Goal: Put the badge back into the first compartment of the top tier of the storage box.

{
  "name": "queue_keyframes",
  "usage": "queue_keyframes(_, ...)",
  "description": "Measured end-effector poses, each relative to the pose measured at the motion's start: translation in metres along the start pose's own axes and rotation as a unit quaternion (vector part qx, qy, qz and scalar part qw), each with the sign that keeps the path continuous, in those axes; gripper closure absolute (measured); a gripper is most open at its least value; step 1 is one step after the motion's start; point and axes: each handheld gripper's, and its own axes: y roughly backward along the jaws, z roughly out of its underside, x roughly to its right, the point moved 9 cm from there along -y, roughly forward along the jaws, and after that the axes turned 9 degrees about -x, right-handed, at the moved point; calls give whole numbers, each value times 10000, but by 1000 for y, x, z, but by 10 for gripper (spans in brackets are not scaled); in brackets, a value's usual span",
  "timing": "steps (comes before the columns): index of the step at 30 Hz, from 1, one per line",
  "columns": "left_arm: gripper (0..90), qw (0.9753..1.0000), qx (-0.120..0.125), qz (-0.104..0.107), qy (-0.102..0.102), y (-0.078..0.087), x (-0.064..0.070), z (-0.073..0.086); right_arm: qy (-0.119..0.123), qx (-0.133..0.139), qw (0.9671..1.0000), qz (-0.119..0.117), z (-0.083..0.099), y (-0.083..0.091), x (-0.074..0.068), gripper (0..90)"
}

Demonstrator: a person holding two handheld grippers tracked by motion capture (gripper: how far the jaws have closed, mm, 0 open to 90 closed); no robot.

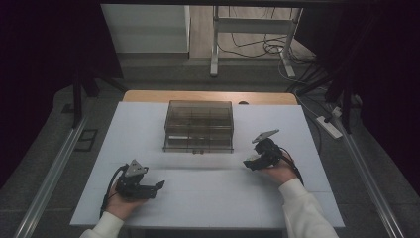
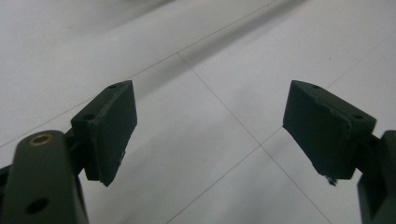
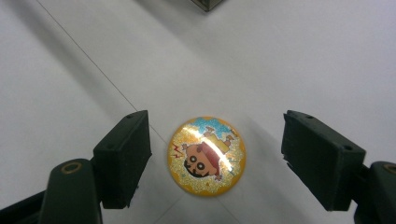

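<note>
A round, glittery yellow badge (image 3: pixel 207 156) with a cartoon figure lies flat on the white table. My right gripper (image 3: pixel 215 158) hangs just above it, open, with one jaw on either side and neither touching it. In the high view the right gripper (image 1: pixel 252 161) sits right of the table's middle, tilted down. My left gripper (image 1: pixel 159 186) rests low near the front left, open, and its own view has only bare white table between the jaws (image 2: pixel 210 135). A smoky transparent drawer box (image 1: pixel 199 126) stands at the table's middle back.
The white table (image 1: pixel 208 198) is tiled in panels with thin seams. A wooden strip (image 1: pixel 208 96) runs along its far edge. Metal rails flank both sides, and a power strip (image 1: pixel 329 126) with cables lies on the floor at the right.
</note>
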Motion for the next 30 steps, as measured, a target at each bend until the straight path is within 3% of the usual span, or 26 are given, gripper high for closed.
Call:
queue_keyframes(23,161,10000,-71,19,-16,-2,1,1,21,-272,9996,5,5,-12,2,231)
queue_keyframes(28,156,9999,-96,22,-37,-3,2,1,73,-299,9995,-9,5,-11,-1,306)
queue_keyframes(30,155,9999,-102,23,-40,-3,2,1,107,-298,9995,-41,5,-10,-3,404)
